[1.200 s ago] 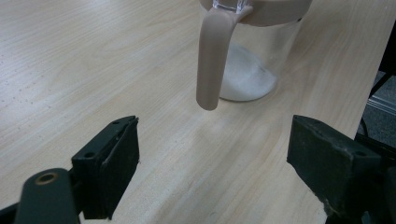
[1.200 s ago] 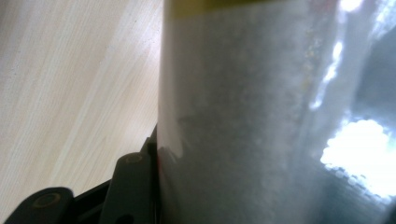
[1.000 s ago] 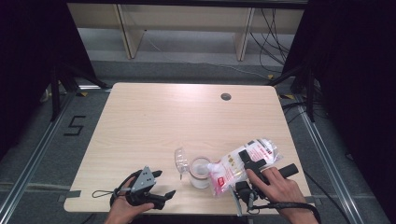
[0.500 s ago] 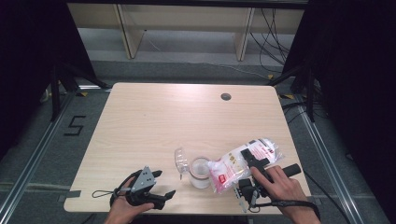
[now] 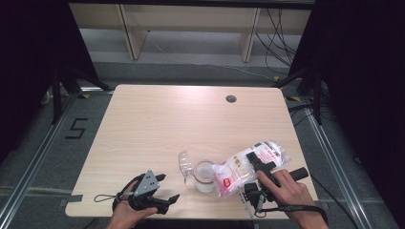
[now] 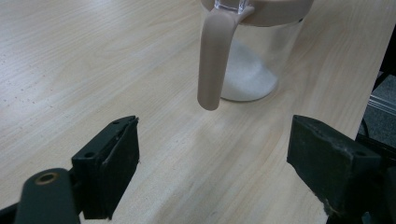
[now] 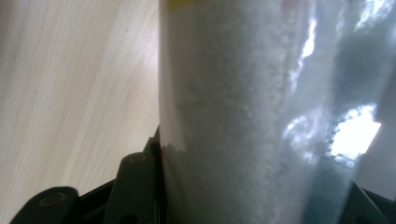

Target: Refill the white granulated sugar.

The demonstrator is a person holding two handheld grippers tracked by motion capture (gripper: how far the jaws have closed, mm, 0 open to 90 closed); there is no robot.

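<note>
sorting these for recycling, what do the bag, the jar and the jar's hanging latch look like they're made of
The bag looks like thin clear plastic film: glossy, wrinkled, white grains showing through, printed red and white label. The jar seems clear glass or hard plastic; the look leaves that open. White powder shows through its wall. The latch looks like matte beige plastic, smooth and moulded.

Changes, earlier pics vs now:
- Your right gripper [image 5: 253, 164]: sits a bit lower and further right than a sec ago, hand pulled toward table's near edge.
- Bag [image 5: 248, 164] of white grains: shifted w/ it, spout end now tipped over jar [image 5: 204, 175] rim; a sec ago lay closer beside jar.
- Right jaws: eased in slightly on bag.
</note>
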